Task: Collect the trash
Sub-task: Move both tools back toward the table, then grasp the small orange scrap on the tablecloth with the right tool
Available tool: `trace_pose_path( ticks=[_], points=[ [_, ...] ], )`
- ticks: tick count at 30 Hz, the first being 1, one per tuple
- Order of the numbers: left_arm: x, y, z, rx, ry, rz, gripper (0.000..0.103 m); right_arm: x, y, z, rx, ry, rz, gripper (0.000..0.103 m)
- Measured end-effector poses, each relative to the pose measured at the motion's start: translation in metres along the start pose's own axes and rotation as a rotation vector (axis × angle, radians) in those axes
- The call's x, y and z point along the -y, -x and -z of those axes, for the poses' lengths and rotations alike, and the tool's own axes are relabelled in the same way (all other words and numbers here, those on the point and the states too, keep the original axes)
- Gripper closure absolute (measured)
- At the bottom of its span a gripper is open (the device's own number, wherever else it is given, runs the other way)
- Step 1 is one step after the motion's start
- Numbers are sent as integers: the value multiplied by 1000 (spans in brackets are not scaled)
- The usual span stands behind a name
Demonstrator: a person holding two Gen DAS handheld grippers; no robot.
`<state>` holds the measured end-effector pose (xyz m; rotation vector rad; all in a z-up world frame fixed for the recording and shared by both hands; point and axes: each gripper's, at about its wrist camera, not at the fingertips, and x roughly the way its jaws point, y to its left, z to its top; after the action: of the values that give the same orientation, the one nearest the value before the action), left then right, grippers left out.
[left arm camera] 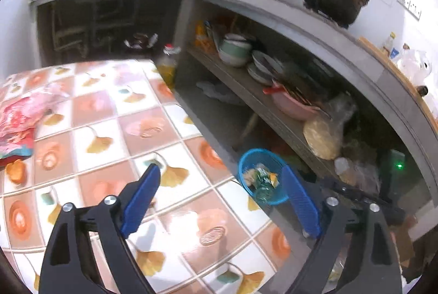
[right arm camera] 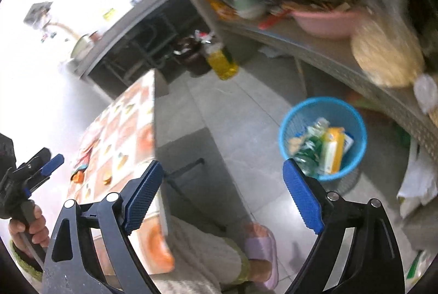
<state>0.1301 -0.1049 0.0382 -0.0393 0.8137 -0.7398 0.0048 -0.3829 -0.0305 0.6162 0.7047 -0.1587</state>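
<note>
Blue bin (right arm camera: 323, 138) holds a bottle and carton; pink wrappers (left arm camera: 19, 118) remain on the table (left arm camera: 131, 129); both the left gripper (left arm camera: 221, 184) and right gripper (right arm camera: 223, 179) have jaws apart, empty

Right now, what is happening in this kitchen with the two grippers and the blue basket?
A person is collecting trash with a gripper in each hand. Both the left gripper and the right gripper are open and hold nothing. The blue basket stands on the floor beside the table and already holds a plastic bottle and a yellow carton. A pink wrapper still lies on the table, so there seems to be more to pick up.
</note>
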Motion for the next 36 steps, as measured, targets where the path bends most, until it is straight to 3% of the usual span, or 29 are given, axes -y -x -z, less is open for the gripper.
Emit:
trace_pose_path(
  ticks=[10, 21, 26, 36],
  points=[
    [-40, 31, 17, 67, 92, -46, 6, -59, 14, -2, 41, 154, 24, 8],
    [-85, 68, 43, 107, 149, -127, 6, -113, -4, 9, 6, 283, 80, 8],
    [-114, 86, 63, 126, 201, -196, 6, -137, -17, 18, -34, 348, 18, 8],
    [-150, 94, 80, 144, 245, -248, 6, -184, -58, 20, -184, 340, -218, 8]
  ],
)
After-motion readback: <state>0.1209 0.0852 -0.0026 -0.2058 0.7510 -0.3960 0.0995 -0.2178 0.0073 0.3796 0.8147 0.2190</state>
